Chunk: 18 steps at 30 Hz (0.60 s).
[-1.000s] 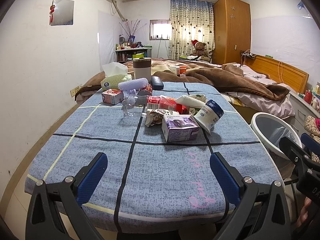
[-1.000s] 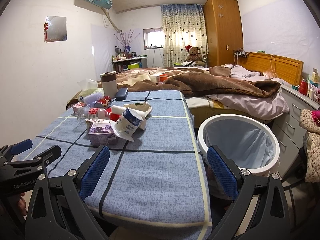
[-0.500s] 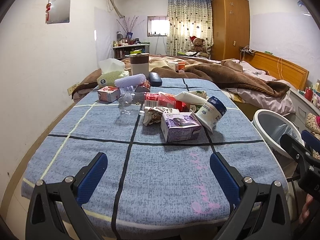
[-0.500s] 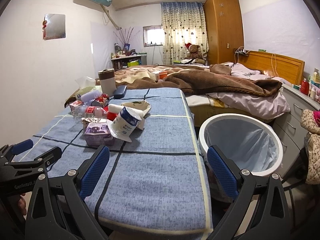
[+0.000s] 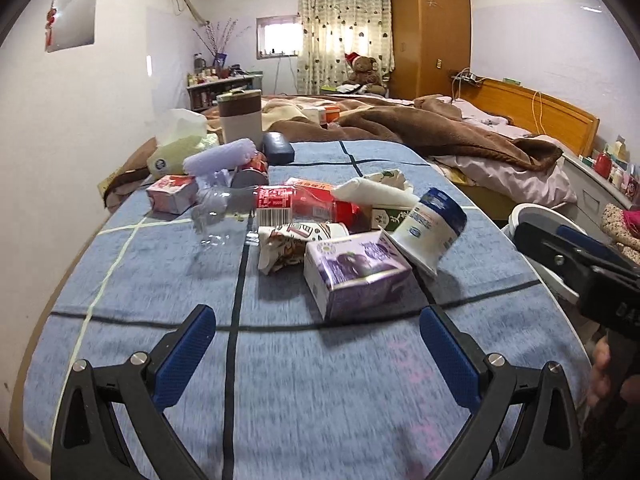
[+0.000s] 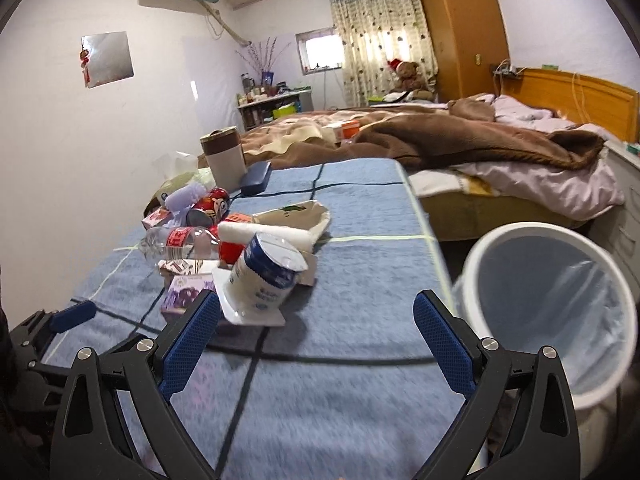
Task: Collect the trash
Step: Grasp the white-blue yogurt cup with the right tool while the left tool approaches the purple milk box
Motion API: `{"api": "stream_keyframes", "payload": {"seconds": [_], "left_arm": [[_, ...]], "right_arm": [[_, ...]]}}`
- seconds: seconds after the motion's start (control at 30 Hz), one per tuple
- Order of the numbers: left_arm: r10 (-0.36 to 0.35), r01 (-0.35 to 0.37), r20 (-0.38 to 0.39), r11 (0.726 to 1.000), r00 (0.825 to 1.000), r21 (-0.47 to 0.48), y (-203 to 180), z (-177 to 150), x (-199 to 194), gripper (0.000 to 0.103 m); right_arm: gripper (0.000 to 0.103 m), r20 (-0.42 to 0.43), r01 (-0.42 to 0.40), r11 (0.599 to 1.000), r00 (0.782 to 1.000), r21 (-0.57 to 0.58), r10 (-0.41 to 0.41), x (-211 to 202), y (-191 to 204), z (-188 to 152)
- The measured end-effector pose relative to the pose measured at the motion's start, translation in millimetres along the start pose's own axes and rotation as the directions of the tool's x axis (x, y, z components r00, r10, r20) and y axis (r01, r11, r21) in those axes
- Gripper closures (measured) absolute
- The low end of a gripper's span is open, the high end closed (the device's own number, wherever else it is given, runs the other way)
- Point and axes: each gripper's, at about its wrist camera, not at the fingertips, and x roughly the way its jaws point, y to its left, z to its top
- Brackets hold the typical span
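a: where are my hand-held grippers sitting?

b: your left hand-held gripper [image 5: 316,344] is hovering spread wide, gripping nothing, just short of the purple carton [image 5: 356,274]. your right hand-held gripper [image 6: 316,338] is gaping too, its left finger [image 6: 188,340] just beside the tipped yogurt cup [image 6: 266,276].

a: and the trash?

b: it's lying heaped mid-counter [image 5: 304,400]: clear bottle [image 5: 240,208], crumpled wrapper [image 5: 286,246], red can [image 6: 210,208]. the white bin [image 6: 548,304] is standing off the counter's right edge.
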Motion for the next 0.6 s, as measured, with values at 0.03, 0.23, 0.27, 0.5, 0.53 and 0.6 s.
{"api": "stream_keyframes", "payload": {"seconds": [0.03,0.23,0.27,0.5,0.53,0.6], "left_arm": [[-0.007,0.007,-0.007,1.000,1.000,0.000,2.1,2.4,3.7,0.000],[-0.032,0.033,-0.040,0.999,0.999,0.033,7.4,10.6,21.5,0.000],[-0.034,0.036,-0.049,0.999,0.998,0.034,8.5,11.3,23.6,0.000],[-0.080,0.086,-0.083,0.993,0.993,0.077,9.1,19.0,39.3,0.000],[-0.087,0.094,-0.089,0.992,0.992,0.086,9.5,21.5,42.4,0.000],[-0.096,0.106,-0.098,0.989,0.991,0.102,7.7,24.3,45.2,0.000]], "right_arm": [[0.009,-0.012,-0.008,1.000,1.000,0.008,0.008,4.9,-0.3,2.1],[0.021,-0.076,-0.057,0.996,0.995,0.071,0.063,35.4,-4.4,10.7],[0.022,-0.082,-0.063,0.995,0.994,0.076,0.069,40.3,-4.5,12.0],[0.026,-0.158,-0.131,0.984,0.976,0.120,0.149,62.2,-0.8,15.9],[0.030,-0.166,-0.139,0.982,0.973,0.125,0.158,64.0,-1.5,16.3],[0.036,-0.179,-0.178,0.972,0.962,0.156,0.205,67.7,-3.6,17.0]]}}
